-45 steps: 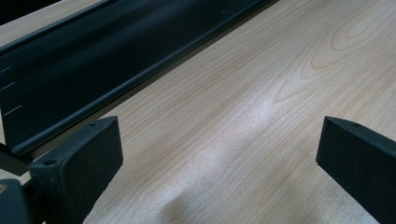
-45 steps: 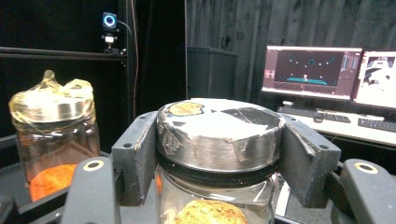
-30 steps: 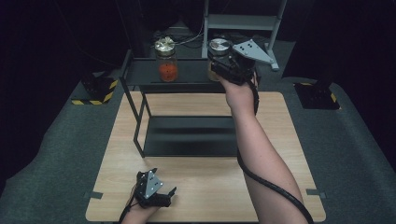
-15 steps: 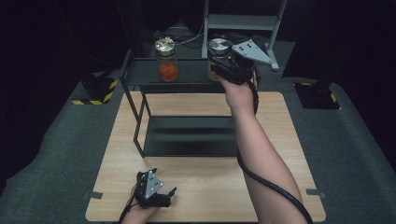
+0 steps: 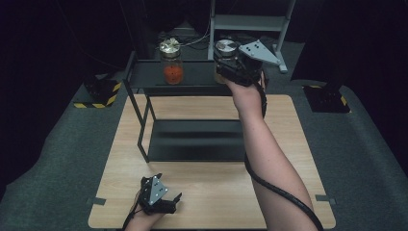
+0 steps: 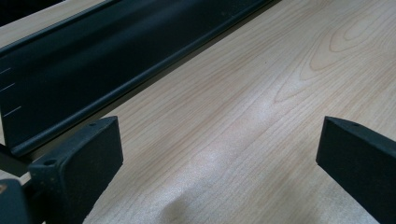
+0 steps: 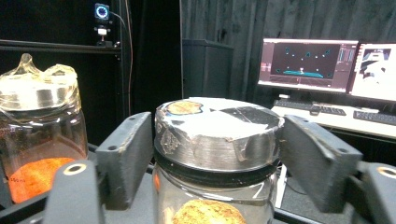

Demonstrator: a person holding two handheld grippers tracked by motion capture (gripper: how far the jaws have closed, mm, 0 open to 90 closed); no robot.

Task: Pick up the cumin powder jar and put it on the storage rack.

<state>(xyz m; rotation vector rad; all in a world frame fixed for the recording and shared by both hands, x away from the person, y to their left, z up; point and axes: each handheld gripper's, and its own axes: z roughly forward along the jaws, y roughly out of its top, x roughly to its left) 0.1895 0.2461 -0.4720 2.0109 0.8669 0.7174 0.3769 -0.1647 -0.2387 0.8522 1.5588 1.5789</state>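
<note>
On the dark shelf (image 5: 192, 77) above the worktop (image 5: 211, 192), the jar (image 7: 217, 140) stood upright between the right claw (image 5: 230, 71) jaws, just opened and released, at the orange jar's (image 5: 171, 61) 3 o'clock.

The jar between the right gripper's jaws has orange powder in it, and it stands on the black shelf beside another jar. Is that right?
Not quite. The jar between the jaws of the right gripper holds something brownish; the orange powder is in the other jar beside it, as the right gripper view shows. Both do stand on the black shelf. The jaws have just been opening around that jar.
</note>
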